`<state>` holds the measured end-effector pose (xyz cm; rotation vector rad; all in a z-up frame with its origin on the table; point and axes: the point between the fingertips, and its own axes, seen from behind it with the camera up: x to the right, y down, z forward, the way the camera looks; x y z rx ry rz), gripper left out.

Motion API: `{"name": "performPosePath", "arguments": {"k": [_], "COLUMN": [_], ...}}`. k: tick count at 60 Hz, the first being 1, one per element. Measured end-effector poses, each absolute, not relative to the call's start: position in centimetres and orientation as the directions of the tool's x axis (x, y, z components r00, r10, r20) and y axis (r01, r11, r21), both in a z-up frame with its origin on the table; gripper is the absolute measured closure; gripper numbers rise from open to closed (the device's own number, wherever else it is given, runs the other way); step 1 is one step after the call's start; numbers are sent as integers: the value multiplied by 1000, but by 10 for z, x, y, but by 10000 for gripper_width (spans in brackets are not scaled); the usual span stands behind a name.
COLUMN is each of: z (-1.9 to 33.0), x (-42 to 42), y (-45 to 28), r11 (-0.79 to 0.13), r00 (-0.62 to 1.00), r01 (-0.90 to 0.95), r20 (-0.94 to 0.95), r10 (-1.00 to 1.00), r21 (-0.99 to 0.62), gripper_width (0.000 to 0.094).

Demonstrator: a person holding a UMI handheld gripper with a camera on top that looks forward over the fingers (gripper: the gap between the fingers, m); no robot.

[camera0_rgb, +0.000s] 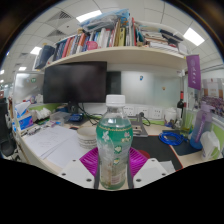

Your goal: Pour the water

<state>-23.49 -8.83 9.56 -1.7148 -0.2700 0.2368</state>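
Note:
A clear plastic water bottle with a white cap and a green label stands upright between my fingers. The magenta pads lie against both of its sides, so my gripper is shut on the bottle. The bottle's base is hidden below the fingers. Beyond it lies a cluttered office desk.
A dark monitor stands behind the bottle to the left, under a shelf of books. A white stack of plates or bowls sits just behind the bottle. Blue items lie to the right.

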Motion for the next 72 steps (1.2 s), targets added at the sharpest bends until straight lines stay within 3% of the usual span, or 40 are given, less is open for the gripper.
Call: {"name": "performPosePath", "arguments": {"k": [8,16,26,34,43,59,72], "z": [95,101,128,128,125,143,144], "x": [-235,-230,-214,-205,-201,-208,-223], "y": [-85,-79,-46,-8,24,61,66], "r11": [-161,-172,-125,-88,-2,112,145], "r00": [946,943,863,638,288,-201,-406], "r01": [68,141,445,747,950,979,914], "r20": [12,80,388,673,869,918,864], "r10": [324,324,323,374,403,341,299], "r21": [-985,-975,-887,-659,-313,173,379], "gripper_width": [624,624,625,627,626,625,625]}}
